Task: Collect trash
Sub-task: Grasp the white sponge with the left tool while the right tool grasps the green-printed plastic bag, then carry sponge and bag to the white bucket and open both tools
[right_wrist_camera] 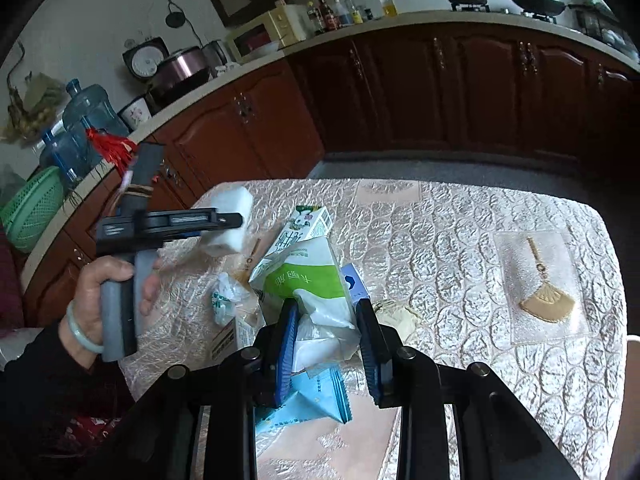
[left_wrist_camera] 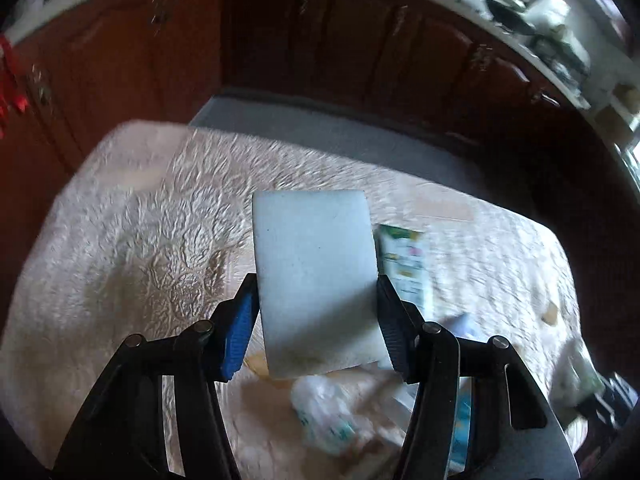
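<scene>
My left gripper (left_wrist_camera: 316, 286) is shut on a white foam block (left_wrist_camera: 316, 276), its pads pressing on the block's two sides. The right wrist view shows that left gripper (right_wrist_camera: 224, 220) holding the foam block (right_wrist_camera: 230, 200) above the table's left end, with a person's hand (right_wrist_camera: 100, 280) on the handle. My right gripper (right_wrist_camera: 326, 312) is shut on a green-and-white plastic pack (right_wrist_camera: 312, 276), lifted over a heap of trash. The heap holds a milk carton (right_wrist_camera: 306, 224), a crumpled clear wrapper (right_wrist_camera: 224, 300) and a light blue packet (right_wrist_camera: 316, 396).
The table wears a shiny quilted cloth (right_wrist_camera: 460, 240). A crumpled beige paper (right_wrist_camera: 396, 314) and a blue box (right_wrist_camera: 356, 284) lie by the heap. A fan-shaped ornament (right_wrist_camera: 548, 300) lies at the right. Dark wooden cabinets (right_wrist_camera: 400, 92) stand beyond the table.
</scene>
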`<state>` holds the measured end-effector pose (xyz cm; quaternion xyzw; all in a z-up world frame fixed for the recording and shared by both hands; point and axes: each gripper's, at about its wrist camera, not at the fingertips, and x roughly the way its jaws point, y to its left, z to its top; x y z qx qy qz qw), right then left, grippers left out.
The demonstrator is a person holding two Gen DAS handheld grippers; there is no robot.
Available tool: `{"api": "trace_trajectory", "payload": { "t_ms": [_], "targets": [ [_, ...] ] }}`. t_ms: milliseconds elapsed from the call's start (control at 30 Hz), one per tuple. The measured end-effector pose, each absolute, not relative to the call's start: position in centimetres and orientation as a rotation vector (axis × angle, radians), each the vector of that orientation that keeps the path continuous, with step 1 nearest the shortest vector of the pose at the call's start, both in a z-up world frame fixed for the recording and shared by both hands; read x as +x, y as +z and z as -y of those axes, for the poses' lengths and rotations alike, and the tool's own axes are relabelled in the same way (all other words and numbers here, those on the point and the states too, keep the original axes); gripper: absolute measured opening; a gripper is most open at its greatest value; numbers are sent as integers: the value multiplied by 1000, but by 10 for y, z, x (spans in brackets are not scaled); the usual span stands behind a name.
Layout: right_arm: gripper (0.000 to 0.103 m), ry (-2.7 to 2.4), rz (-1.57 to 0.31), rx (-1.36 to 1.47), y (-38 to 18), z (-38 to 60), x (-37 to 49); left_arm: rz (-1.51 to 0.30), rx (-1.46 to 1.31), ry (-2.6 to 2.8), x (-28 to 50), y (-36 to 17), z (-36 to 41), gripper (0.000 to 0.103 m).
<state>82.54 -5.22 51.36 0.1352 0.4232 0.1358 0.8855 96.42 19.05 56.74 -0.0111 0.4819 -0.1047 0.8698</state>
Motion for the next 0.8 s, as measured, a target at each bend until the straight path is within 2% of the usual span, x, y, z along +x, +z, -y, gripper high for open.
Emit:
{"api": "trace_trajectory", "payload": {
  "t_ms": [333,800],
  "targets": [
    [28,176,-818,328,534,93,788,-882,118,-387,891,611,-99,55],
    [28,-29,-753,358,554,167,714,-845,217,-592,830,622,14,55]
  ]
}}
